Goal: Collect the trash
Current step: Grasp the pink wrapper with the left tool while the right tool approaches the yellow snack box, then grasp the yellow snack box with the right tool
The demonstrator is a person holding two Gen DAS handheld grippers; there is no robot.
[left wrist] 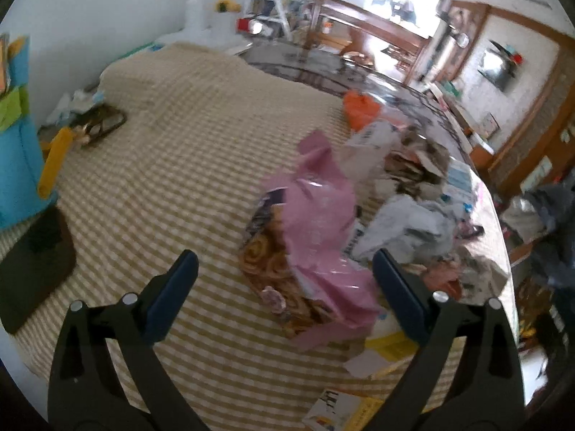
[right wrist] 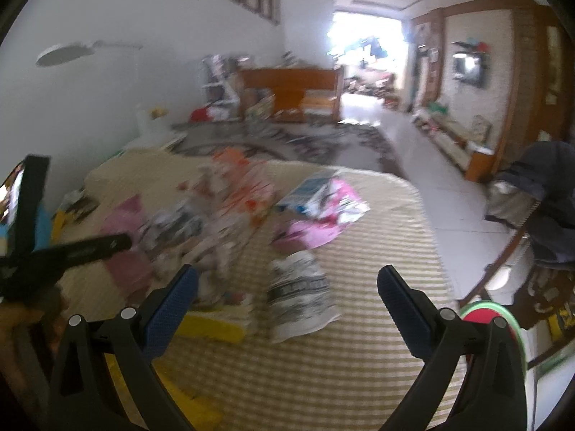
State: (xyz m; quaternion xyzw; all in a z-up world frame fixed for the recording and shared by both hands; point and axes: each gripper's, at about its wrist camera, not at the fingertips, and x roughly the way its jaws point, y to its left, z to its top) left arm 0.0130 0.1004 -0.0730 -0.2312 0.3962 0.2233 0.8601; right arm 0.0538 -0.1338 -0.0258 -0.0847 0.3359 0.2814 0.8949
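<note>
A pile of trash lies on a table covered with a beige checked cloth (left wrist: pixel 172 136). In the left wrist view my left gripper (left wrist: pixel 285 265) is open and empty, its jaws either side of a pink plastic bag (left wrist: pixel 320 222) that lies over a brown swirl-printed wrapper (left wrist: pixel 266 255). White crumpled paper (left wrist: pixel 406 226) and an orange bag (left wrist: pixel 359 107) lie beyond. In the right wrist view my right gripper (right wrist: pixel 287 280) is open and empty above a white patterned wrapper (right wrist: pixel 302 291). Pink packets (right wrist: pixel 323 212) lie further back. The left gripper shows at the left edge of that view (right wrist: pixel 72 251).
A blue bag with a yellow strap (left wrist: pixel 21 165) stands at the table's left. Glasses (left wrist: pixel 104 122) and a dark pad (left wrist: pixel 32 265) lie on the cloth. Yellow papers (left wrist: pixel 388 348) lie near the front edge. A chair with dark clothes (right wrist: pixel 539 208) stands right of the table. A red and green disc (right wrist: pixel 492 319) is by it.
</note>
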